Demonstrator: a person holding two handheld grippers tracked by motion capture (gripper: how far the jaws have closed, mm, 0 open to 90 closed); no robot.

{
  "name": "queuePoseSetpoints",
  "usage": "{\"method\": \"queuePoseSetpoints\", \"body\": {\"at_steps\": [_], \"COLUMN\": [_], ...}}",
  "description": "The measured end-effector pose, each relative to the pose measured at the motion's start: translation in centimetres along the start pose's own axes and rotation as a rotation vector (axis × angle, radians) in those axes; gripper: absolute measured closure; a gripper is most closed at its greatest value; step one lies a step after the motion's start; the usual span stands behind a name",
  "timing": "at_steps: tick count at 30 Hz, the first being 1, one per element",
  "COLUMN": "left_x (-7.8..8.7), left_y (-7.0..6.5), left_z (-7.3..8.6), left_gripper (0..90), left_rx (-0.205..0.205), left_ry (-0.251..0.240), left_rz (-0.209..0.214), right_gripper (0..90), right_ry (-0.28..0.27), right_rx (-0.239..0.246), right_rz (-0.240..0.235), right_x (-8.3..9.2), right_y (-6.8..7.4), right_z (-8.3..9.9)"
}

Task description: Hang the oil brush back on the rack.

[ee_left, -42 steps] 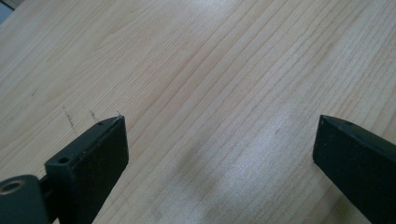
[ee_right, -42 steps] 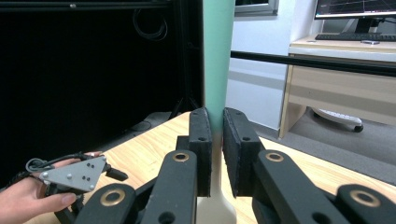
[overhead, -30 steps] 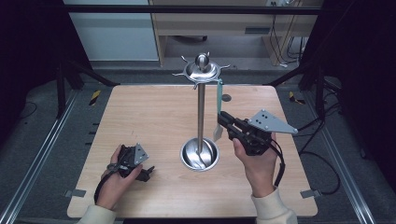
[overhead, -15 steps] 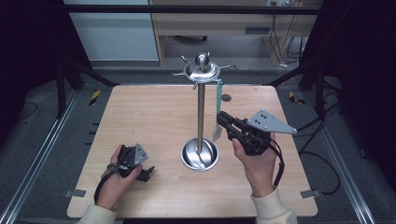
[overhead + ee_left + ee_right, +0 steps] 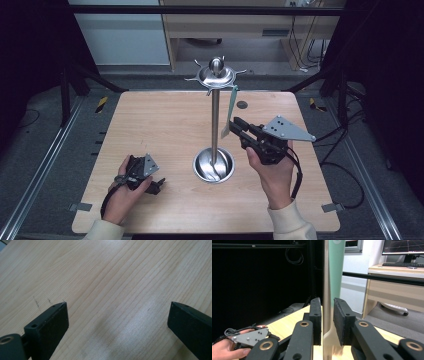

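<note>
A steel stand (image 5: 215, 115) rises from a round bowl-shaped base (image 5: 214, 165) at the table's middle, with a ring of hooks (image 5: 216, 75) on top. A utensil with a pale green handle (image 5: 232, 102) hangs from a hook on the right. My right gripper (image 5: 234, 123) reaches its lower metal end from the right. In the right gripper view the thin utensil (image 5: 326, 290) stands between the jaws of that gripper (image 5: 327, 312), which have just been opening, with a gap at the pads. My left gripper (image 5: 159, 184) rests on the table at the front left, open (image 5: 117, 315) over bare wood.
The wooden table (image 5: 165, 125) has black frame posts at its back corners and rails along both sides. A small dark round mark (image 5: 242, 104) lies near the back edge. The person's other hand with its gripper (image 5: 249, 337) appears low left in the right gripper view.
</note>
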State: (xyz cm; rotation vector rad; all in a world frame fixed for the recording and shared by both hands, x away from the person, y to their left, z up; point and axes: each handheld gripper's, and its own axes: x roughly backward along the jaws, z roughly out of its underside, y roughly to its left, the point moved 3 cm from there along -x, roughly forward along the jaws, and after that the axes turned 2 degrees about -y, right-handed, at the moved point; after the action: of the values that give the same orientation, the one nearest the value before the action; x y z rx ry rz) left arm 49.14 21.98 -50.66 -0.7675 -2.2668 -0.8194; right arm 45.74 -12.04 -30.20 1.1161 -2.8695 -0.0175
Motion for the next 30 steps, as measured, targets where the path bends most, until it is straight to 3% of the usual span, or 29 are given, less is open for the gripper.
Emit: {"method": "queuePoseSetpoints", "body": {"at_steps": [3, 6, 8, 11, 19, 24, 30], "left_x": [0.0, 0.0, 0.0, 0.0, 0.0, 0.0, 0.0], "left_y": [0.0, 0.0, 0.0, 0.0, -0.1, -0.1, -0.1], "left_z": [0.0, 0.0, 0.0, 0.0, 0.0, 0.0, -0.1], "left_gripper": [3.1, 3.1, 3.1, 3.1, 3.1, 3.1, 3.1], "left_rx": [0.000, 0.000, 0.000, -0.001, 0.000, 0.000, 0.001], "left_ry": [0.001, 0.000, 0.000, 0.001, 0.000, -0.001, -0.001], "left_rz": [0.000, 0.000, 0.001, 0.001, 0.002, 0.004, 0.004], "right_gripper": [68.9, 60.6, 48.1, 37.2, 18.2, 11.1, 8.9], "right_ry": [0.006, 0.049, 0.100, 0.148, 0.170, 0.230, 0.254], "right_rx": [0.002, 0.026, 0.040, 0.015, 0.005, 0.055, 0.046], "right_rz": [0.025, 0.092, 0.132, 0.138, 0.187, 0.241, 0.278], "right_x": [0.2, 0.4, 0.4, 0.6, 1.2, 1.3, 2.0], "right_y": [-0.1, -0.5, -0.8, -1.4, -2.8, -3.9, -5.6], "right_z": [-0.1, -0.1, 0.0, 0.1, 0.2, 1.0, 1.9]}}
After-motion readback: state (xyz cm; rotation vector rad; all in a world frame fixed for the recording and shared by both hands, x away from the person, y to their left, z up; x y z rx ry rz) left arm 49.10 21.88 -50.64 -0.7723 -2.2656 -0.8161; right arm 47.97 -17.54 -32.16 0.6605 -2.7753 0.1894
